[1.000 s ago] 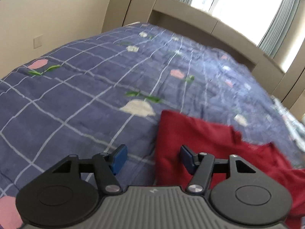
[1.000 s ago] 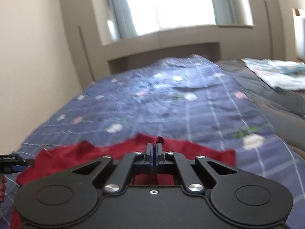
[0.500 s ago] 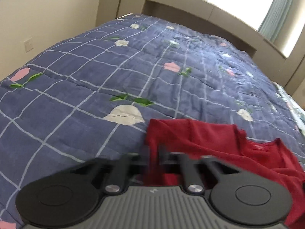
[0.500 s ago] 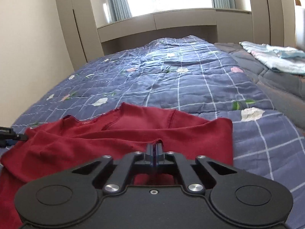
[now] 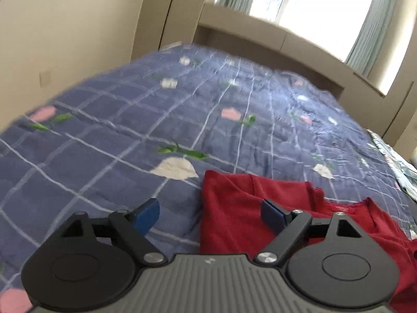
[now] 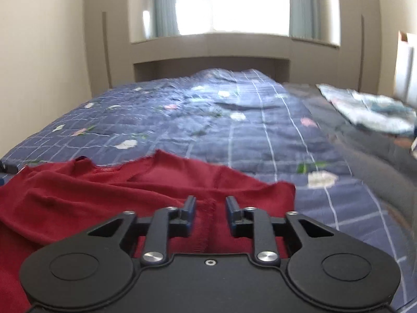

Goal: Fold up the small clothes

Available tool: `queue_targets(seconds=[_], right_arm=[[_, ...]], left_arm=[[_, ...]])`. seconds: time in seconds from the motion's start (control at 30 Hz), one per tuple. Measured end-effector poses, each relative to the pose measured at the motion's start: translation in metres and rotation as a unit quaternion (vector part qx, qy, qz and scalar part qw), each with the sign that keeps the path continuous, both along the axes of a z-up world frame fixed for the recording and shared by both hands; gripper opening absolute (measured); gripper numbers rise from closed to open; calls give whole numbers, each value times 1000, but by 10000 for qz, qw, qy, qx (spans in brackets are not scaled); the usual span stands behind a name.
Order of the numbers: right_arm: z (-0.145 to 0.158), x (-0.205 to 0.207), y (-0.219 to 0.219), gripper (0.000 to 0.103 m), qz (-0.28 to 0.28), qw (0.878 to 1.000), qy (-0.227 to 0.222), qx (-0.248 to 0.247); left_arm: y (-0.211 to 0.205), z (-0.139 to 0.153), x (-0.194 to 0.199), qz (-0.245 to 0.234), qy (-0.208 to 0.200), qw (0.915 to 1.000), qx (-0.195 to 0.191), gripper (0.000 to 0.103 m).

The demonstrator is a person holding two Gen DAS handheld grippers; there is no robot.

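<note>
Both tongs have just been opening: left tongs (image 5: 209,215) and right tongs (image 6: 210,212) now stand released above the red shirt (image 6: 130,190); its loose fold may slip apart on the quilt (image 5: 117,140).

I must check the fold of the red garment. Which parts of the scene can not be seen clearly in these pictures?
- Red garment: near part hidden behind the right claw body, right wrist view.
- Its right side: cut by the frame edge, left wrist view.
- Light cloth: blurred, kind unclear.
- Label at the neckline: too small.
</note>
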State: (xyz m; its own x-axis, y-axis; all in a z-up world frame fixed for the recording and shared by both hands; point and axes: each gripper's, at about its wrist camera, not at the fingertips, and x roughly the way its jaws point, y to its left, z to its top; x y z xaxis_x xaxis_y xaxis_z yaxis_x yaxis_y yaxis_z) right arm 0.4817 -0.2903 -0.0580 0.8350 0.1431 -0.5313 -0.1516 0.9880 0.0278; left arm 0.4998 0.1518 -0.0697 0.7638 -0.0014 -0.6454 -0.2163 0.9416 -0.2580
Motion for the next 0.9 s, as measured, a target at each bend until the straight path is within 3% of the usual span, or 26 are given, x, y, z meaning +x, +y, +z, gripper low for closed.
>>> queue_targets(seconds=[0.07,0.2,0.33,0.43,0.53,0.63,0.7,0.77,0.9], right_arm=[[1,-6,8,58,168,9998,-33,-55],[-18,-11,17,59,-4,9978,310,-589],[-20,-14,5,61,-155,9981,263,-528],[-10,-22,3,68,-235,9974,95,-677],[-5,-35,-1,84,-143,9983,-77,-565],[-11,-43,-2,87,-57,9986,84,-515],[-16,-50,-4,90,35,9991,200,-369],[-16,-57,-2,100,75,9994,141,-305],[-10,-58,7,100,125,9987,-142,-463]], left_arm=[[0,1,-14,-118,7,9999,31,88],[5,-19,-35,-102,461,9987,174,77],[8,-19,-48,-53,359,9992,138,78],[10,-9,-59,122,344,9993,103,85],[13,-3,-78,88,97,9999,-18,86],[8,-6,-86,-131,93,9998,134,89],[4,-10,-90,-325,151,9992,150,98],[-6,-14,-91,-370,205,9981,445,98],[-25,-15,-84,-301,93,9946,992,93]])
